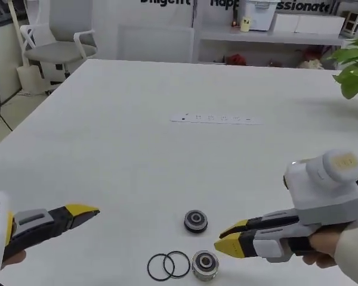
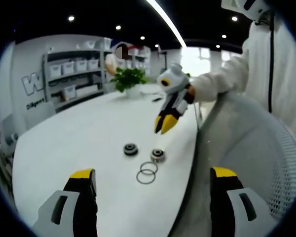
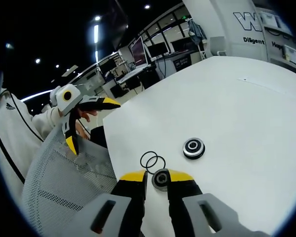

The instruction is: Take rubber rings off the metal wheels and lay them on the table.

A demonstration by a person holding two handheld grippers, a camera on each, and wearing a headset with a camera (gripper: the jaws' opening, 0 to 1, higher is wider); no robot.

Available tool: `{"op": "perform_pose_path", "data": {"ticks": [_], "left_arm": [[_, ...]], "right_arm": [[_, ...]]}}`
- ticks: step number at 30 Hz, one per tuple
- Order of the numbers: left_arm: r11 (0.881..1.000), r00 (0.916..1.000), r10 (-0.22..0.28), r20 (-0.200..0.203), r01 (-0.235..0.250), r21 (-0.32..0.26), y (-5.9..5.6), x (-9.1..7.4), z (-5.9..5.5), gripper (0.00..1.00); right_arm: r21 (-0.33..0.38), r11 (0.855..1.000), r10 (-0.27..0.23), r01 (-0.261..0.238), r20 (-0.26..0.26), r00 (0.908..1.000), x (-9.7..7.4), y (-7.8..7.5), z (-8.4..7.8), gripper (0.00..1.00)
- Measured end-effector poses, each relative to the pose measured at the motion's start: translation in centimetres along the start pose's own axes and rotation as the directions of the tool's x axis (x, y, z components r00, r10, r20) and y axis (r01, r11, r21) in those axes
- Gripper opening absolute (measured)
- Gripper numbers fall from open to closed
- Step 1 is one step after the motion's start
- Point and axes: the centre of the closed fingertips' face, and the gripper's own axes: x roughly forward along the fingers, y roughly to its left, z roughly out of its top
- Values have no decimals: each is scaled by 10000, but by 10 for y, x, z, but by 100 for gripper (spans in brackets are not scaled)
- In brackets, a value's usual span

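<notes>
Left gripper (image 1: 90,213) jaws wide apart, empty; two rubber rings (image 1: 168,265) overlap on white table (image 1: 137,149), touching near metal wheel (image 1: 205,264); far wheel (image 1: 196,221) apart; right gripper (image 1: 225,238) jaws a narrow gap apart, empty, by near wheel. Risk: loose wheel likely skids when pinched, scattering rings. Wall (image 3: 255,40) reads "Diligent", sleeve (image 3: 10,113) "adidas"

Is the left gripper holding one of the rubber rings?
No, the left gripper is wide open and empty, and both rubber rings lie on the table.
</notes>
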Motion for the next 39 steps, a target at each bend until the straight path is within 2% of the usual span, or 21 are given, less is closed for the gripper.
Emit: {"op": "perform_pose_path", "data": {"ticks": [9,19,21,23,24,31,39], "left_arm": [[9998,9999,96,140,-99,173,-2,-6,17,97],[9990,9990,228,384,-242,371,-8,-15,48,97],[9987,9992,215,327,-229,450,-10,-16,51,97],[9965,9988,442,-234,-424,715,-7,-19,47,95],[9946,9984,514,-249,-489,916,-6,-20,49,94],[9937,9982,595,-91,-583,960,-9,-27,64,94],[9896,9975,703,-65,-689,1262,-2,-28,81,95]], "right_arm": [[-62,9999,-109,111,270,9996,-29,-3,2,17],[-341,9989,-301,320,525,9982,-55,1,0,26],[-364,9987,-323,345,595,9977,-58,2,0,27],[-400,9984,-360,387,665,9971,-62,1,-1,28],[-425,9983,-371,401,694,9969,-63,1,-1,29],[-532,9975,-423,476,955,9945,-72,-2,2,33],[-591,9961,-549,654,1649,9848,-85,-5,19,36]]}}
